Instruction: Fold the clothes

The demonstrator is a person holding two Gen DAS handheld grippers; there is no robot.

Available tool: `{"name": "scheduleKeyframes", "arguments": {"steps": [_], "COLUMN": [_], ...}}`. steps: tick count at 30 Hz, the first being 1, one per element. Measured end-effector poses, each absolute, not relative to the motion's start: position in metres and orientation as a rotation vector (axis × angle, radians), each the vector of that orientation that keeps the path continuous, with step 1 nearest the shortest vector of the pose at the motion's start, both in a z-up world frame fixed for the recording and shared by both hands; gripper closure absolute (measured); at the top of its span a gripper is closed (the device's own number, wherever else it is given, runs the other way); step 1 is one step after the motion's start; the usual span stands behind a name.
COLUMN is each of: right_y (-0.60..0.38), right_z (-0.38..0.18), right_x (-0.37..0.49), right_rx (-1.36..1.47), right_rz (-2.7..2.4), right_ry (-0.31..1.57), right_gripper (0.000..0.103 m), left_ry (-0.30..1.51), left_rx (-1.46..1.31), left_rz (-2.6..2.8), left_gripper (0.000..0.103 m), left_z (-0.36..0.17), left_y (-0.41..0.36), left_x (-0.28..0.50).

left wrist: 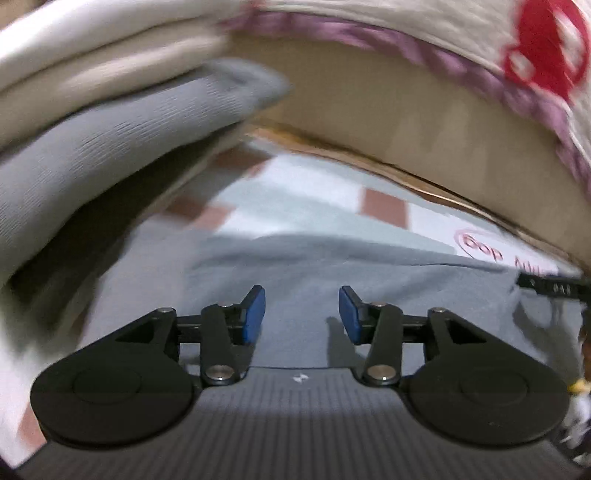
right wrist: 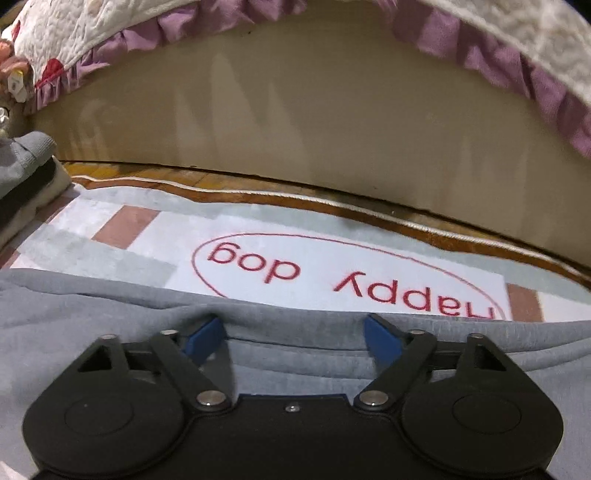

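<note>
A grey garment [left wrist: 295,266] lies spread flat on a rug, right under both grippers. In the left wrist view my left gripper [left wrist: 302,314] hovers over it, blue pads [left wrist: 255,314] apart with nothing between them. In the right wrist view my right gripper [right wrist: 293,338] stands wide open above the far edge of the same grey garment [right wrist: 92,306]. There the cloth shows a long fold line running between the fingers, and the pads do not press on it. A black part at the right edge of the left wrist view [left wrist: 550,288] looks like the other gripper.
A stack of folded clothes [left wrist: 92,147], white, cream and grey, rises close on the left, and its corner shows in the right wrist view [right wrist: 22,162]. The rug [right wrist: 129,254] has pink squares and reads "happy dog". Beyond it stands a beige bed base [right wrist: 295,129] under a purple-frilled quilt [right wrist: 110,29].
</note>
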State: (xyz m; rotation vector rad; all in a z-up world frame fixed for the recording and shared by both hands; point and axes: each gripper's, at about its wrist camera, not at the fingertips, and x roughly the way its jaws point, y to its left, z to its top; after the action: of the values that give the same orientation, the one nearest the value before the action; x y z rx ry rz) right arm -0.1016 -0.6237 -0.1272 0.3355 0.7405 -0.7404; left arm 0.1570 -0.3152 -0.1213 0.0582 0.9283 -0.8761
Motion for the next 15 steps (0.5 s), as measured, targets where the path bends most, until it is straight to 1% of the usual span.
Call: {"name": "scheduleKeyframes", "arguments": {"steps": [1,5,9,11,13,15], "right_y": [-0.616,-0.575,-0.533,-0.523,-0.519,-0.523], "right_z": [-0.120,-0.098,-0.105,-0.114,-0.123,-0.129], "right_x": [-0.102,-0.110,-0.099,-0.093,-0.088,-0.083], "right_rx": [0.327,0.299,0.160,0.122,0.114,0.153], "right_rz": [-0.731,-0.593,-0.456,-0.418,-0.394,-0.393], "right_ry": [0.727,0.662,0.724,0.754,0.772,0.765], "right_gripper": [0.020,0.020,0.021,0.021,0.021,0.021], "left_ry": [0.984,1.173,1.353,1.417,1.390,1.295], "left_rx": [-0.017,-0.276,-0.421,-0.460,-0.459,-0.428], "left_rz": [-0.879,-0.939,-0.989,-0.985,-0.909,-0.799], "left_gripper": [0.060,0.051,0.047,0.047,0.047,0.047], "left_z": [-0.122,-0.134,-0.160,-0.177,-0.187,-0.191], "left_y": [-0.301,-0.266,-0.267,-0.275,-0.277,-0.275], "left_x": [0.161,0.164,0.152,0.143,0.139,0.137]}}
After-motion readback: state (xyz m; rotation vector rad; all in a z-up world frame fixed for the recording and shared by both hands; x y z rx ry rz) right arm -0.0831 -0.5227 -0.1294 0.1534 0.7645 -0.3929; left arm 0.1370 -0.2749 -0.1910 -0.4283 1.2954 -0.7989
